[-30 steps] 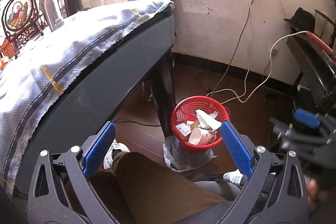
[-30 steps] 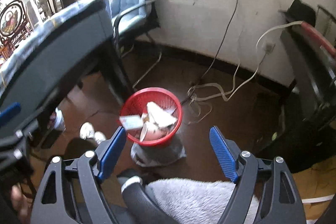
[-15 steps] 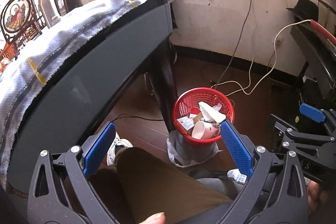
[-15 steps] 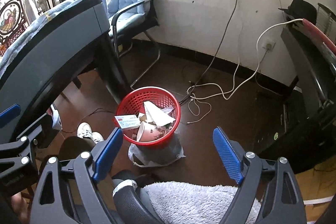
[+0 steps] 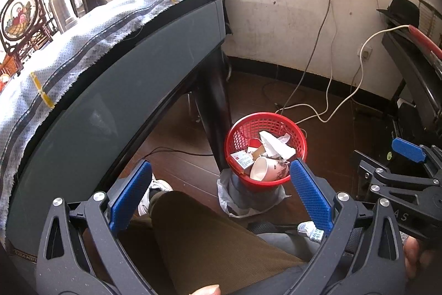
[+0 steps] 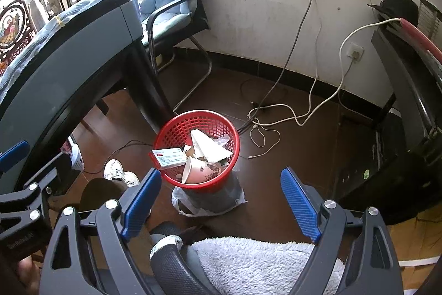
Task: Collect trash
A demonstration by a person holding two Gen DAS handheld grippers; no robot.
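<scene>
A red mesh bin (image 5: 240, 129) (image 6: 176, 129) stands on the floor beside the table leg. It holds a paper cup (image 5: 266, 169) (image 6: 199, 169), a small white and red box (image 5: 243, 159) (image 6: 168, 156) and crumpled white paper (image 5: 273, 144) (image 6: 208, 147). My left gripper (image 5: 218, 181) is open and empty, above my lap and short of the bin. My right gripper (image 6: 221, 190) is open and empty, above the chair seat, with the bin just ahead between its fingers. Each gripper shows at the edge of the other's view.
A grey table (image 5: 132, 68) with a blue cloth (image 5: 69, 51) fills the left. A blue-cushioned chair (image 6: 171, 2) stands by the wall. Cables (image 6: 276, 118) lie on the floor behind the bin. A dark cabinet (image 6: 408, 101) stands at the right. My leg (image 5: 210, 239) is below.
A second ago the small box was dropping at the bin's rim; now it lies in the bin. The left gripper dipped, then rose a little. Both stay open.
</scene>
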